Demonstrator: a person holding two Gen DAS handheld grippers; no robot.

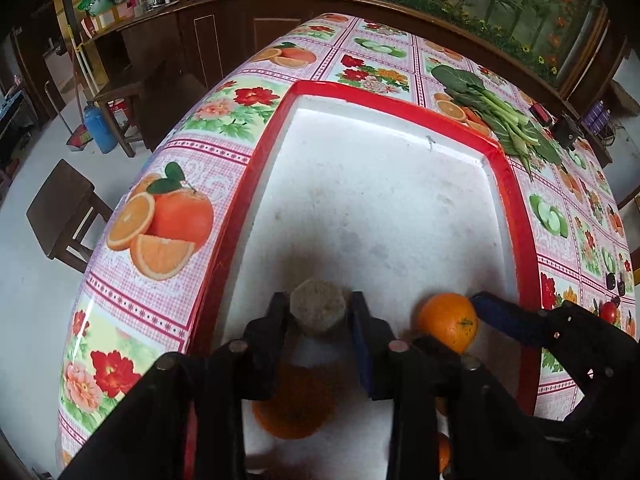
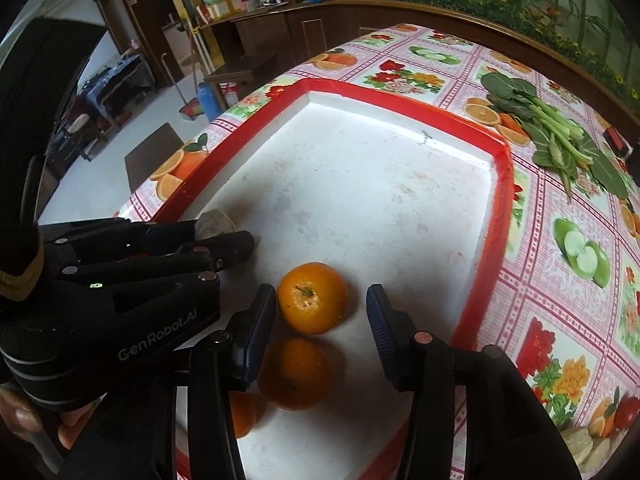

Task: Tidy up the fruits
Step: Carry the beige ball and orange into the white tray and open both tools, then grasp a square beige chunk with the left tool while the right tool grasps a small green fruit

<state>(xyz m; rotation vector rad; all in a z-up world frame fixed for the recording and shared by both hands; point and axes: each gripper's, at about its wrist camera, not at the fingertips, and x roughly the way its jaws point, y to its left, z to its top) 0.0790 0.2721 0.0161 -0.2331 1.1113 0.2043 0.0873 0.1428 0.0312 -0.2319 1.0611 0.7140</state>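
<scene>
A white tray with a red rim (image 1: 400, 104) (image 2: 400, 100) lies on the table. My left gripper (image 1: 319, 312) is shut on a pale tan, rough-skinned fruit (image 1: 318, 306) just above the tray's near left part; the fruit also shows in the right wrist view (image 2: 214, 222). My right gripper (image 2: 322, 312) is open, its fingers on either side of an orange (image 2: 313, 298) (image 1: 448, 322) resting in the tray, not touching it. Two more oranges (image 2: 294, 374) (image 2: 242, 414) lie in the tray below it; one shows under my left gripper (image 1: 294, 404).
The table has a pink tablecloth printed with fruit and flowers (image 1: 168, 216). Leafy greens (image 1: 500, 116) (image 2: 560, 136) lie right of the tray. Pale tuber-like pieces (image 2: 588, 444) sit at the near right. Wooden stools (image 1: 68, 208) stand on the floor to the left.
</scene>
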